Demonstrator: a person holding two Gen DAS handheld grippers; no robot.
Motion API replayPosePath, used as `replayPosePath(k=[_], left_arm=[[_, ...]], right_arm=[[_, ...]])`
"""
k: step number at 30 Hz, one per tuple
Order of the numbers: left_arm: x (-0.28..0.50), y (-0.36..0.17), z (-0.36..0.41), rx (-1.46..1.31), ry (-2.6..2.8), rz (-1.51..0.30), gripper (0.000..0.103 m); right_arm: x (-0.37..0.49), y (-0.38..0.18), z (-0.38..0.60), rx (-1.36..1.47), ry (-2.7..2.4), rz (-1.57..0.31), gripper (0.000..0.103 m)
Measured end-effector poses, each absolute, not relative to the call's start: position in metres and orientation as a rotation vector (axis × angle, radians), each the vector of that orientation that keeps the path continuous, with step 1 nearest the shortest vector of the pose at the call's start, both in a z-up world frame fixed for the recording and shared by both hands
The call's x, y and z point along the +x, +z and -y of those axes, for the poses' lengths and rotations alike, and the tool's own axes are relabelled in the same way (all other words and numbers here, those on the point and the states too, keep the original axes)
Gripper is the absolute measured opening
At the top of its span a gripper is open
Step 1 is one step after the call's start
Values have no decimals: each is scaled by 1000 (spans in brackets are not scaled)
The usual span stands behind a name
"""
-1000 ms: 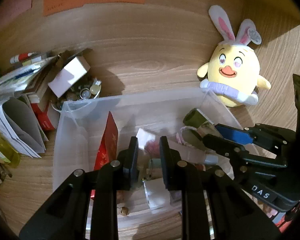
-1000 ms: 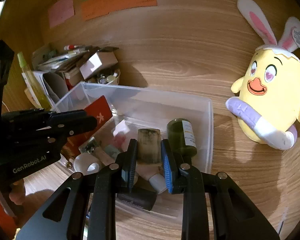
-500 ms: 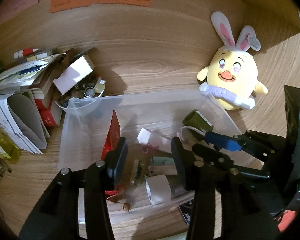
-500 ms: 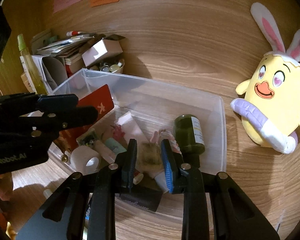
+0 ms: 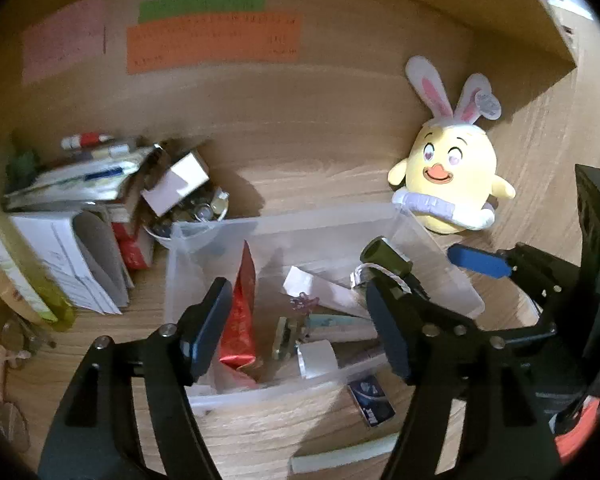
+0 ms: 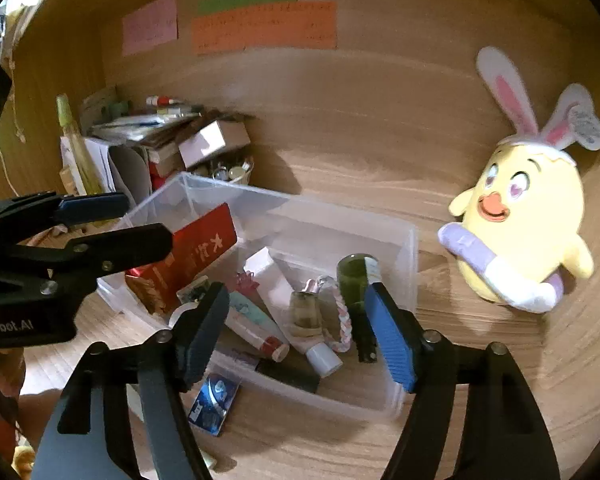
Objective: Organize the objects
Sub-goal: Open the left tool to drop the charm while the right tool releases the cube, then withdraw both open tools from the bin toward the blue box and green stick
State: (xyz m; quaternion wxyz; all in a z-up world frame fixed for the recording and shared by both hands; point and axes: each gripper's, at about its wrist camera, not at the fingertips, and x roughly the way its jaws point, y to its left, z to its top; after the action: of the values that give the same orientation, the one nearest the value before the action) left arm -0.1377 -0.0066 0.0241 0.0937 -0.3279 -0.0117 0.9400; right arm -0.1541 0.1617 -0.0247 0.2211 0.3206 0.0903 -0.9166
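Note:
A clear plastic bin (image 5: 284,216) (image 6: 300,202) stands on the wooden desk. In it lie a red packet (image 5: 240,320) (image 6: 196,248), a green bottle (image 5: 384,256) (image 6: 354,276), some tubes and a small amber bottle on a braided cord (image 6: 306,312). My left gripper (image 5: 300,324) (image 6: 146,220) hovers over the bin's near left part, jaws opening, nothing pressed between the pads. My right gripper (image 6: 296,324) hangs over the near right part, jaws opening too, and the amber bottle lies free below it. Its blue-padded finger (image 5: 476,263) shows in the left wrist view.
A yellow plush chick with rabbit ears (image 5: 448,172) (image 6: 528,232) sits right of the bin. A pile of books and papers (image 5: 72,200), a white box (image 5: 176,186) and a bowl of small items (image 5: 196,212) crowd the left. A blue packet (image 5: 370,400) (image 6: 214,400) lies before the bin.
Both grippers went from shut to open and drew back and up from the bin. The right one let go of the amber bottle, which now lies in the bin.

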Motion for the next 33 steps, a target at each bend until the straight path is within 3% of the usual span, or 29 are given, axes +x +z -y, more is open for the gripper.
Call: replayPosePath(k=[3, 7, 25, 33], left_arm=[[-127, 28, 9, -949, 2795, 24, 72], [-114, 27, 13, -949, 2801, 32, 83], [-68, -20, 30, -1121, 2755, -13, 83], [-62, -41, 46, -1198, 2728, 63, 83]], right_arm=[[-144, -17, -167, 859, -2554, -250, 70], [-132, -12, -175, 840, -2562, -248, 70], [-96, -51, -168, 966, -2435, -194, 70], [-106, -84, -142, 1094, -2363, -272, 53]])
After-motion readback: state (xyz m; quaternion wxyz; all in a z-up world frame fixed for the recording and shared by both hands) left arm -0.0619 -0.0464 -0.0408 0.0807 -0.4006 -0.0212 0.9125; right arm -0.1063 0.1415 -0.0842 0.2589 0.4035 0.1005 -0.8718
